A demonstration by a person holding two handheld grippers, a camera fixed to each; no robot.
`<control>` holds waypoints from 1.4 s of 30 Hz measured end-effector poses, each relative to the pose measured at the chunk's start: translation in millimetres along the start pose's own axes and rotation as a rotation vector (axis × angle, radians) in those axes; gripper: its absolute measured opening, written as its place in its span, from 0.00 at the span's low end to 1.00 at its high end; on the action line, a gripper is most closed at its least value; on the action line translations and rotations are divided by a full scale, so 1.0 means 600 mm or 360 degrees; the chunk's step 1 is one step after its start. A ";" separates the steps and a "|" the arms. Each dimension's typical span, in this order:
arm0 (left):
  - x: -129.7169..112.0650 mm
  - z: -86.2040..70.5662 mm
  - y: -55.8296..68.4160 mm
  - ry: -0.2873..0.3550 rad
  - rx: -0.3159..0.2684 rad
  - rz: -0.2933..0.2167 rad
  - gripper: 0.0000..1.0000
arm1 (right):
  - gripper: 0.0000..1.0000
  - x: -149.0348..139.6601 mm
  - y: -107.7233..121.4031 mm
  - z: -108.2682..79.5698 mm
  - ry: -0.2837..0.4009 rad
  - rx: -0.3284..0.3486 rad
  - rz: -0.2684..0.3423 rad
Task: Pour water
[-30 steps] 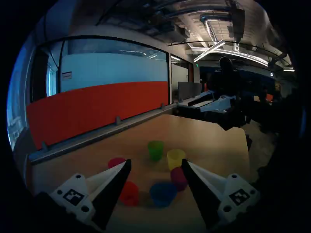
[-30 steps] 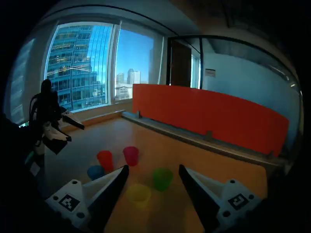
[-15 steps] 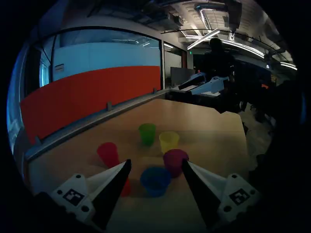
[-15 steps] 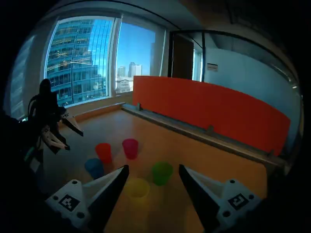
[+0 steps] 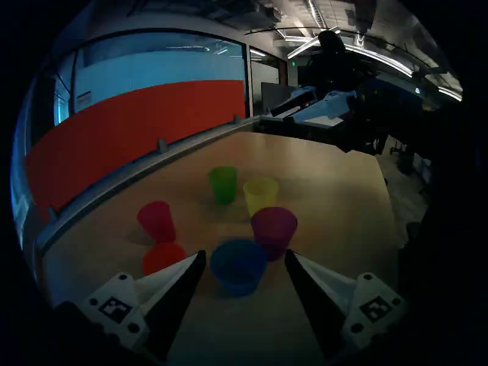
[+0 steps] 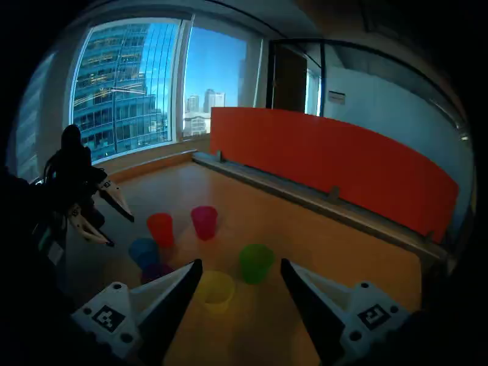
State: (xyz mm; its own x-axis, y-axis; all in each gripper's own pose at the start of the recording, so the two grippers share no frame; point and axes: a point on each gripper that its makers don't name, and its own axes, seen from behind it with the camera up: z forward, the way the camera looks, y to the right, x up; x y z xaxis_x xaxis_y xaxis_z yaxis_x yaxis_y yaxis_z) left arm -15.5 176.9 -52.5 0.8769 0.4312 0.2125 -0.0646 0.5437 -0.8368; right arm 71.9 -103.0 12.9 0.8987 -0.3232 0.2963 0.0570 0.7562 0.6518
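The left gripper point(image 5: 243, 254) covers part of the orange cup point(image 5: 158, 255).

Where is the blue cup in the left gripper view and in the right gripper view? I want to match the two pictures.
Left gripper view: the blue cup stands low in the centre, nearest of the cups, just before the purple cup.
Right gripper view: the blue cup is left of centre, below the orange-red cup.
Shared landmark: the long orange partition.
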 end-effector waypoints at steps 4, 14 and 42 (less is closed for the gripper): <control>-0.018 0.012 0.001 -0.0043 -0.0007 -0.0004 0.96 | 0.99 -0.005 0.001 0.006 -0.0012 0.0005 -0.0003; -0.058 0.036 0.003 -0.0127 -0.0022 -0.0006 0.96 | 0.99 -0.018 0.003 0.020 -0.0040 0.0014 -0.0009; -0.081 0.096 -0.017 -0.0147 -0.0064 -0.0097 0.96 | 0.99 -0.038 0.012 0.059 -0.0090 0.0030 0.0007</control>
State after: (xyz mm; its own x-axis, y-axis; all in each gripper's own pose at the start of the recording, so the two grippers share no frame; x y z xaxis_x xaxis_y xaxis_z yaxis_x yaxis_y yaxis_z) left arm -84.8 191.7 -25.1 0.8307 0.4638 0.3078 0.0082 0.5427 -0.8399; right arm 36.1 -110.4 35.5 0.8730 -0.3516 0.3380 0.0442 0.7472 0.6632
